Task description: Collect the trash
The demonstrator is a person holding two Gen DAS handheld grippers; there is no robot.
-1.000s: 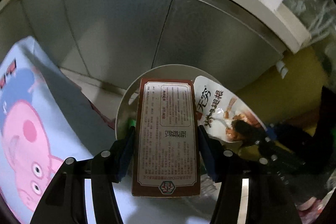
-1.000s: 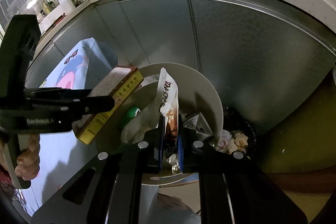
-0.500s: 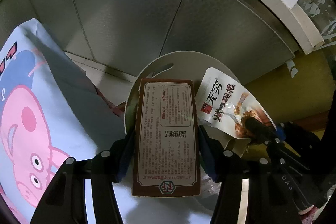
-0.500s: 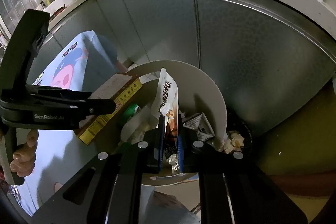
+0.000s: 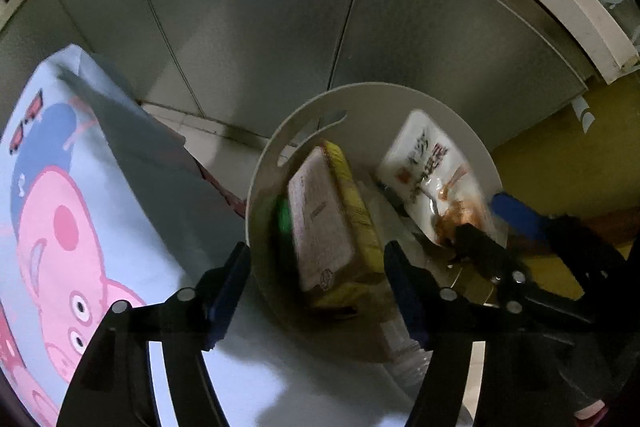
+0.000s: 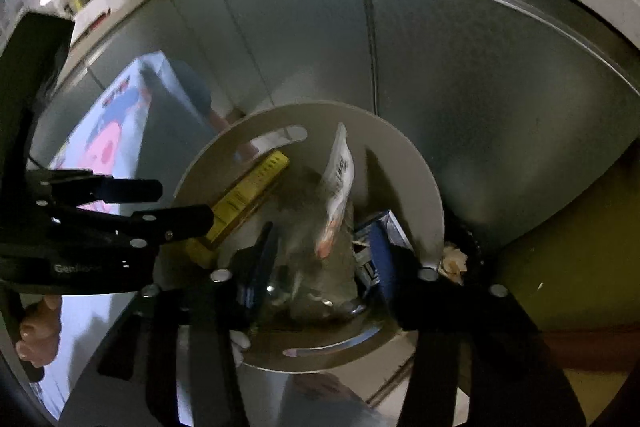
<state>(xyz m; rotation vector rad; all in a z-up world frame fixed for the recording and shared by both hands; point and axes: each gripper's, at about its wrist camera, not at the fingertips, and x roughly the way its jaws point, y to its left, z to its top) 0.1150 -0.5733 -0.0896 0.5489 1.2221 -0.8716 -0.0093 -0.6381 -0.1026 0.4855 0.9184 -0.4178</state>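
Observation:
A round white trash bin (image 5: 260,187) stands in front of steel cabinet doors. Above its mouth my left gripper (image 5: 316,291) has its jaws opening. The brown and yellow carton (image 5: 332,223) lies tilted and blurred inside the bin, free of the pads. My right gripper (image 6: 320,259) is opening too, and the white snack pouch (image 6: 340,183) hangs loose between its blue pads (image 6: 380,255), touching neither. In the left wrist view the pouch (image 5: 432,179) sits at the bin's right side beside the right gripper (image 5: 484,219). The right wrist view shows the left gripper (image 6: 186,203) over the bin rim (image 6: 420,179).
A pale blue bag with a pink cartoon pig (image 5: 60,227) stands left of the bin. Steel cabinet doors (image 5: 260,27) rise behind it under a white counter edge. Crumpled paper (image 6: 452,259) lies at the bin's right. A person's fingers (image 6: 36,331) hold the left gripper.
Both grippers' jaws have spread. The carton has left the left pads and tipped down into the bin. The pouch has come free of the right pads and leans over the bin.

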